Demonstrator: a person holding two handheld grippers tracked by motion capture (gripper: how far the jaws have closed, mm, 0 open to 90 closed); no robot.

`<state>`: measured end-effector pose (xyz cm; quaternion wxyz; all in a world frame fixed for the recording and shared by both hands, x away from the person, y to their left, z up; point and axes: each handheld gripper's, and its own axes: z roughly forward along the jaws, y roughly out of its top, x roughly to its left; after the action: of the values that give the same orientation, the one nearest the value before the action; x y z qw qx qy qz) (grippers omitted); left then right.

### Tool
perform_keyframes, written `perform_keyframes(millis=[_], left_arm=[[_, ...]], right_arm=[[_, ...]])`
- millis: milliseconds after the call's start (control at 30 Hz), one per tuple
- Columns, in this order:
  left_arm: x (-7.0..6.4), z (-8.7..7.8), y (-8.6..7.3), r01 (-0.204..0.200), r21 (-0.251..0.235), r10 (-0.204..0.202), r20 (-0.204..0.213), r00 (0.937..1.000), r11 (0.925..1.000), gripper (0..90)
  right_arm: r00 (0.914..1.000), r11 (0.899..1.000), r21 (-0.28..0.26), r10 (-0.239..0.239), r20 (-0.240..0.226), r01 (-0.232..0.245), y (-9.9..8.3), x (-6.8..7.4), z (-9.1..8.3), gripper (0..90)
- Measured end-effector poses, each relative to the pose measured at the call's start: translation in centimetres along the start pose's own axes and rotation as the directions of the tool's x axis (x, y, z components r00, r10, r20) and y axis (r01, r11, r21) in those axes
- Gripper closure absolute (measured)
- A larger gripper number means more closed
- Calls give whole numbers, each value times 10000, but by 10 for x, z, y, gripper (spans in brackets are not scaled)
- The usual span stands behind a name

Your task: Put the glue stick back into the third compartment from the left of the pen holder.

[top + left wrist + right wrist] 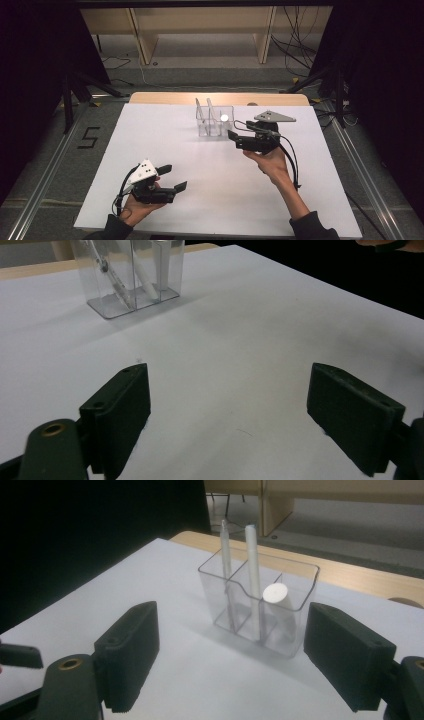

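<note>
A clear plastic organizer (215, 123) (295, 580) (112, 307) with three compartments stands at the back middle of the white table (165, 135). It holds two upright white pens (226, 555) (252, 565) and a white cylinder (276, 594) (224, 118) in the end compartment. My right gripper (240, 131) (232, 660) is open just right of the organizer and faces it, holding nothing. Near the front left edge, my left gripper (172, 178) (235, 415) is open low over bare table, pointed toward the organizer.
A wooden shelf unit (200, 30) and loose cables (295, 40) lie on the floor beyond the table. Dark stand legs (75, 90) flank the table, and a "5" mark (89, 137) is on the floor at the left.
</note>
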<state>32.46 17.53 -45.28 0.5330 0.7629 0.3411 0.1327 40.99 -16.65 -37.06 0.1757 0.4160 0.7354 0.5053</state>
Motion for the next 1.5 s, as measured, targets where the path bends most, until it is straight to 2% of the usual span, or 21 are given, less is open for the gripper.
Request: perform_keyframes(millis=[600, 1000, 1100, 1333, 1500], left_arm=[[0, 1, 0, -5, 55, 4, 43, 10000, 10000, 172], [-1, 1, 0, -57, 121, 56, 92, 9999, 9999, 172], [-1, 1, 0, -58, 120, 57, 108, 9999, 9999, 172], [-2, 0, 0, -78, 103, 77, 135, 9999, 9999, 172], [-3, -1, 0, -122, 116, 120, 166, 9998, 9999, 172]], right_arm=[[9995, 9998, -95, 165, -270, -168, -52, 2, -41, 215], [9976, 9993, -378, -106, -682, 81, -86, 11, -66, 205], [9972, 9989, -473, -44, -753, 8, -96, 12, -71, 204], [9968, 9978, -645, -225, -763, 176, -112, 15, -78, 199], [9975, 9985, -502, -265, -652, 233, -123, 14, -80, 190]])
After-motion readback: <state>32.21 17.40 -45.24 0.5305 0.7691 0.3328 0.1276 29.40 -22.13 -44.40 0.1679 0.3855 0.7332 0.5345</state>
